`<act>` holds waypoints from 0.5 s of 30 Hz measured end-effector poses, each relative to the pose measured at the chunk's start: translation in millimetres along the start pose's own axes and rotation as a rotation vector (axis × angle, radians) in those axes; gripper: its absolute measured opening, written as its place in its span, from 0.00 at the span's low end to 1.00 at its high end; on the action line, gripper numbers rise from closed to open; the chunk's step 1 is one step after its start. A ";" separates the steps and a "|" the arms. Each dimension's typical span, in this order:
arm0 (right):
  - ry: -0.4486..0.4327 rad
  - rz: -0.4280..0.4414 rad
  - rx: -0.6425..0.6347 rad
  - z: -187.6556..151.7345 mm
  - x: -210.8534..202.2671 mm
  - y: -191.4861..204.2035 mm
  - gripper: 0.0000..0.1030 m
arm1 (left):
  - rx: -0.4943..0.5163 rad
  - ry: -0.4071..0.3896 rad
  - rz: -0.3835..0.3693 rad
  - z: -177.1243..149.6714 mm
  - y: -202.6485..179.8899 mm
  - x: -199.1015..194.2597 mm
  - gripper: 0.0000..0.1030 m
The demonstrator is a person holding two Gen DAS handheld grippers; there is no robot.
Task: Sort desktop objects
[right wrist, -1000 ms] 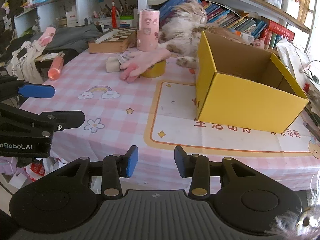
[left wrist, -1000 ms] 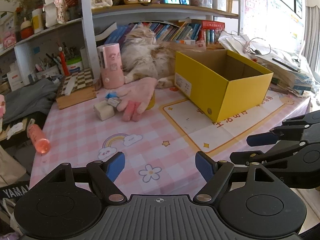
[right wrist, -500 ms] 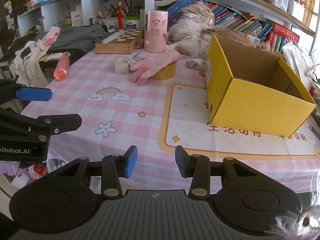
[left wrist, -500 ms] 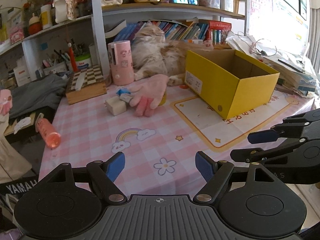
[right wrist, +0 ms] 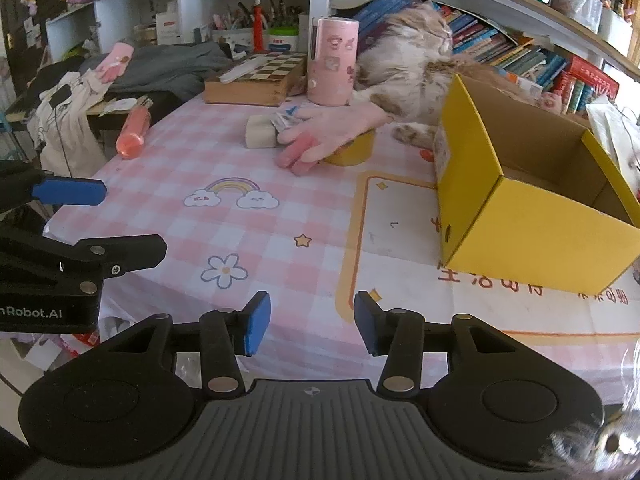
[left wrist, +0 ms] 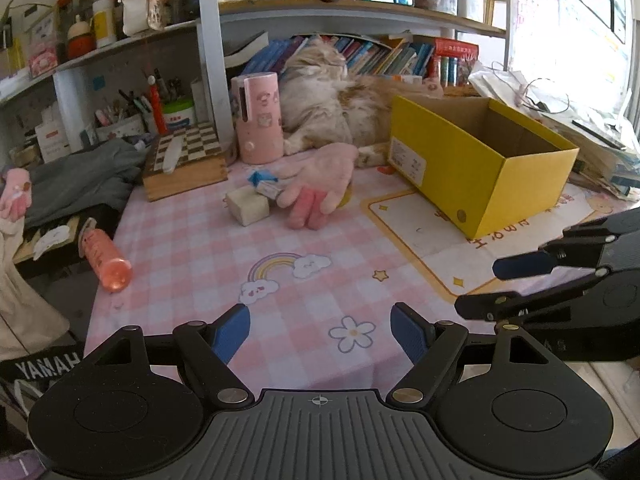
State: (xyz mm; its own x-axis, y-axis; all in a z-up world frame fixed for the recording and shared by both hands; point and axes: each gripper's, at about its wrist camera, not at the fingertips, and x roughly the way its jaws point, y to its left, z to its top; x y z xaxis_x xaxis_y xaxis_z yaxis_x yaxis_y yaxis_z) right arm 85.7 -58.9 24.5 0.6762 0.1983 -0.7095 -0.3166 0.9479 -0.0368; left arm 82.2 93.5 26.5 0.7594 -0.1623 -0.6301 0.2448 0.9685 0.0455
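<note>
A desk under a pink checked cloth [left wrist: 192, 248] printed with a rainbow, stars and flowers. Behind it, white shelves [left wrist: 208, 40] crammed with books [left wrist: 384, 56], pens and boxes. A fluffy cat [left wrist: 324, 104] sleeps against the books. Bright daylight pours from a window [left wrist: 576, 20] at the right.

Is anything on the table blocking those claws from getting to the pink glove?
Nothing visible. Bare tablecloth lies between both open claws, left and right, and the pink glove.
</note>
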 end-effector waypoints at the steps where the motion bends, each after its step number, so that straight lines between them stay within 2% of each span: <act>1: -0.002 0.000 0.000 2.0 1.8 -1.1 0.43 | 0.007 -0.001 0.002 1.8 0.2 2.1 0.78; 15: -0.059 0.012 -0.005 49.1 39.6 -24.1 0.46 | 0.016 -0.077 0.056 46.3 6.4 42.5 0.78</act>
State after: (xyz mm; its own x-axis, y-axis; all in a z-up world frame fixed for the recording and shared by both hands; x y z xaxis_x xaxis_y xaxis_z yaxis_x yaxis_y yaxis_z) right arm 152.7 -61.6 31.8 0.7105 0.2241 -0.6671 -0.3280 0.9441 -0.0320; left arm 144.0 84.0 35.9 0.8159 -0.1223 -0.5651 0.2097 0.9734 0.0921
